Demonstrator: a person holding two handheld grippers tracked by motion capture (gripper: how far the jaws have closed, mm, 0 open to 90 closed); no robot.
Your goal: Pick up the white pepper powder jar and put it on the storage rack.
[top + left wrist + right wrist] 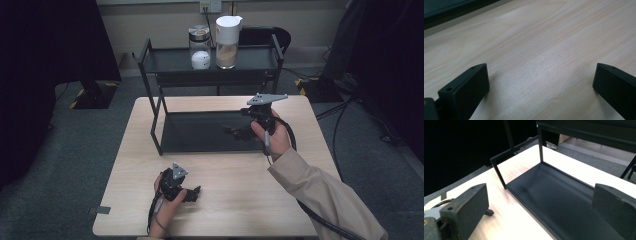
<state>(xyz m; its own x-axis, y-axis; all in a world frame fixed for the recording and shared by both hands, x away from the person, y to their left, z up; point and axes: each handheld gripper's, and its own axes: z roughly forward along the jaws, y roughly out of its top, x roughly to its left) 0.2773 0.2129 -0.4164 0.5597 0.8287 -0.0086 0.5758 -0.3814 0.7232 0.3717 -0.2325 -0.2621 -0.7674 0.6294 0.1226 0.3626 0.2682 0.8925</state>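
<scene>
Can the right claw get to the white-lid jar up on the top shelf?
Probably yes. The right claw is open and holds nothing, low over the rack's bottom tray. The white-lid jar stands on the top shelf with nothing in front of it, so lifting up and forward looks free.

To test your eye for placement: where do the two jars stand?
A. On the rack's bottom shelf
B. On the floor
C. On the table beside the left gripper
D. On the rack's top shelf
D: in the high view both jars stand side by side on the rack's top shelf, while the bottom shelf holds nothing.
</scene>
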